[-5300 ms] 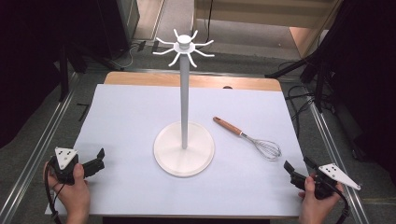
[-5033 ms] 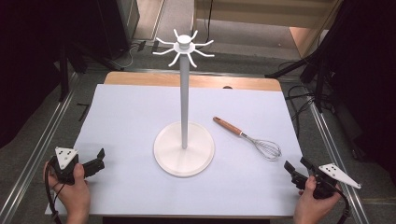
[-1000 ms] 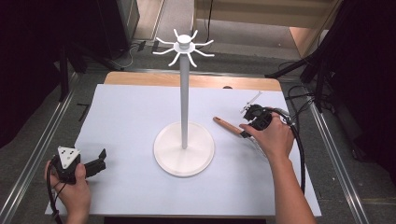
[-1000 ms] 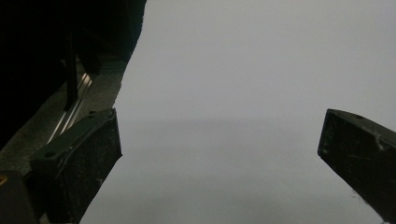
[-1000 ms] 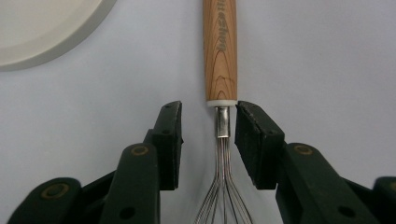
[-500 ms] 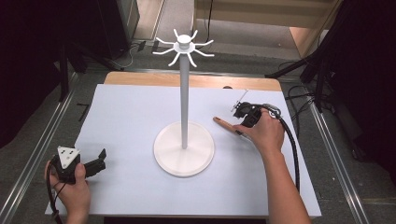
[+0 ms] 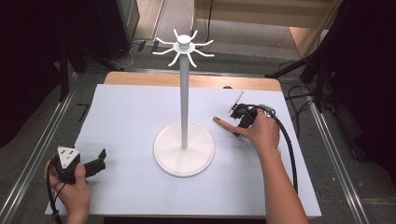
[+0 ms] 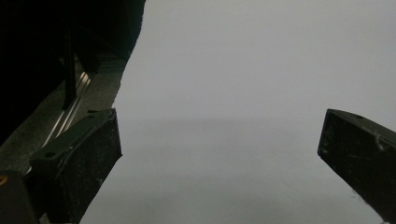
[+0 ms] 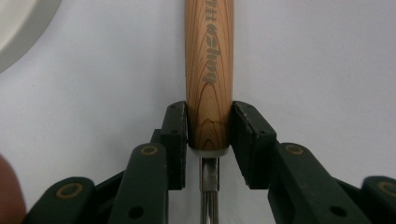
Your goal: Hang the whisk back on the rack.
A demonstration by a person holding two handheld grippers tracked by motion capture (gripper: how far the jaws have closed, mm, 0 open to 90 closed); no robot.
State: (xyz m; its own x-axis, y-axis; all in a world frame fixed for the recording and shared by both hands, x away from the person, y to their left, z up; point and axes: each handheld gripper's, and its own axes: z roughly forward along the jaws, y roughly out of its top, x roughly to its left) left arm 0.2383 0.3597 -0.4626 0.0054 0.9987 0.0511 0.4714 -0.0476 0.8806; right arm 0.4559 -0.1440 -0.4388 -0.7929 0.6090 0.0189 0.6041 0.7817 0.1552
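A whisk with a wooden handle [image 7: 220, 122] lies angled right of the white hook stand [image 7: 184, 107], its wire end [image 7: 237, 100] raised toward the back. My right gripper [image 7: 239, 122] is shut on the handle. In the right gripper view both pads press the handle [image 9: 208, 70] just above its steel shaft, with the right gripper [image 9: 208, 135] low over the white sheet. My left gripper [image 7: 100, 159] rests at the front left, held in a hand. In the left gripper view the left gripper [image 8: 222, 128] stands open with nothing between its fingers.
The stand's round base [image 7: 184, 149] sits mid-table, and its edge [image 9: 18, 28] shows close to the held handle. Hooks [image 7: 184, 46] spread at the top of the pole. The white sheet [image 7: 126, 112] covers a wooden table [image 7: 140, 79]. Metal rails [image 7: 42, 144] run along both sides.
My right hand has carried the whisk a little left and down toward the sheet, nearer the stand's base. The left hand has stayed still.
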